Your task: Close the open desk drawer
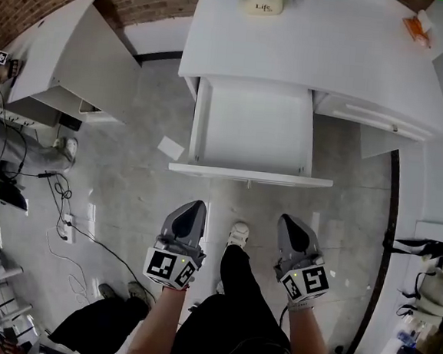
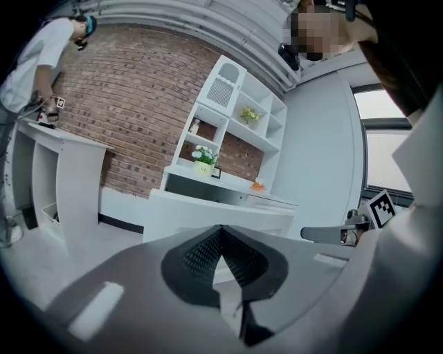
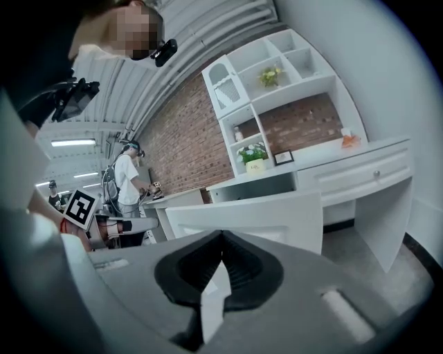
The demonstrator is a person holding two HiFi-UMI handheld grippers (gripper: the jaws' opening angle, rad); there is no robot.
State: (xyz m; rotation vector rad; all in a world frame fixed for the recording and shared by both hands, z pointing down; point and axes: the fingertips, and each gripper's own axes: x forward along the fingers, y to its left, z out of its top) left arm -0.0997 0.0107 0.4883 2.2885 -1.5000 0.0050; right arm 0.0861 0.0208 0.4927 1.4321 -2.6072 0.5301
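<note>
So here's where we're at: the drawer (image 1: pixel 253 129) is pulled all the way out of the white desk (image 1: pixel 318 42), its front panel facing us. Our left gripper (image 1: pixel 190 208) and right gripper (image 1: pixel 288 221) both sit near that front panel but clear of it, side by side, tips pointing at it. Both have their jaws pinched together with nothing in them. There's a tiny nub (image 1: pixel 248 184) under the panel's edge, probably the knob, too small to be sure.
</note>
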